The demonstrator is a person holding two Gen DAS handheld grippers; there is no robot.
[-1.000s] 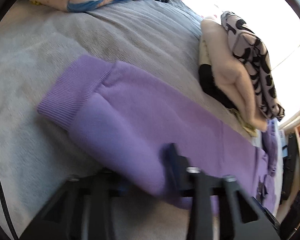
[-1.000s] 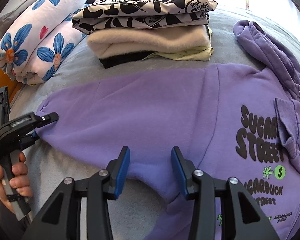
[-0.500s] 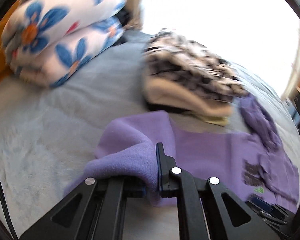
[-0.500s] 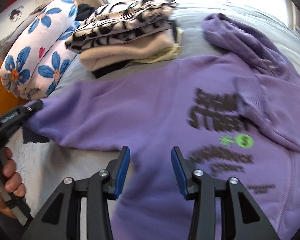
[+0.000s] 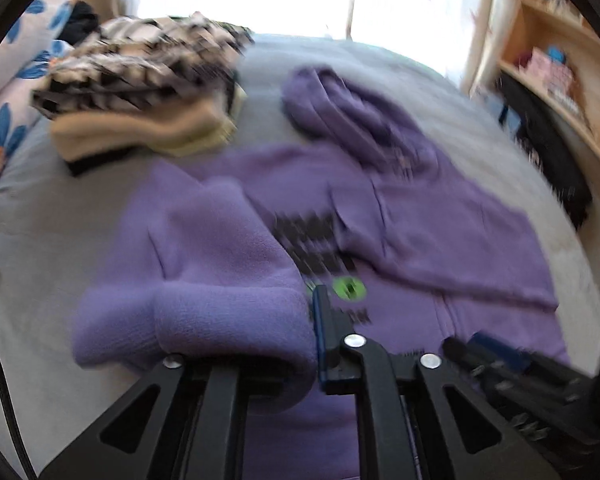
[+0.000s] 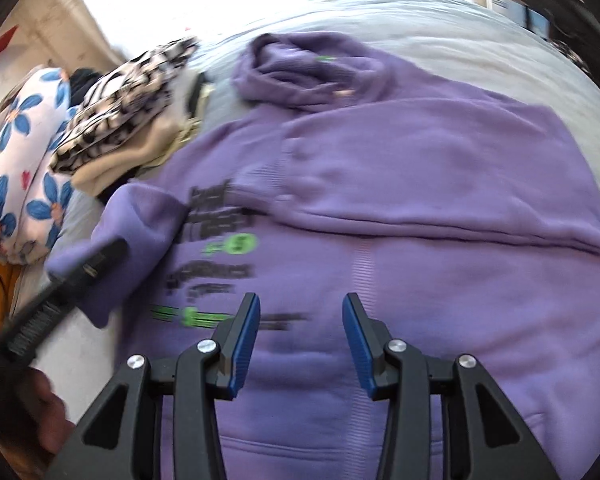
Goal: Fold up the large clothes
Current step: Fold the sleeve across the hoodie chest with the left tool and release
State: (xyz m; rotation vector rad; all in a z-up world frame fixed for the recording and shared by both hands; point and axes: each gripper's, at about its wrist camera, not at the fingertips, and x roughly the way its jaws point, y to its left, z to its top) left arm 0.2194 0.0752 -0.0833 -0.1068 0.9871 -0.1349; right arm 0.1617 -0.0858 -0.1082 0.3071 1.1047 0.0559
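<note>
Grey bedding covers the bed (image 5: 340, 80), the widest surface in both views, and on it lies the purple hoodie (image 6: 420, 200), spread front-up with its black and green chest print showing and its hood (image 6: 308, 68) bunched at the far end. One sleeve (image 6: 440, 184) is already folded across the chest, lying flat over the upper part of the print. The other sleeve (image 5: 204, 264) is lifted off the bedding and drawn in over the body of the hoodie; its ribbed cuff (image 5: 188, 328) bulges up between the fingers of the left claw (image 5: 260, 360), which is clamped on that cuff. From the right wrist view the same claw (image 6: 80, 276) shows as a dark blurred bar at the sleeve end, near the left edge of the print. Beside the hoodie, toward the far left of the bed, sits a stack of folded clothes (image 5: 140, 100), a black-and-white patterned piece on top of a cream one, and farther left a white quilt with blue flowers (image 6: 24, 168) is rolled up. Wooden shelves (image 5: 560, 48) stand past the right side of the bed. The right claw (image 6: 300, 344) hangs over the lower front of the hoodie with its blue-padded fingers wide apart and nothing between them. Much of both views is blurred.
</note>
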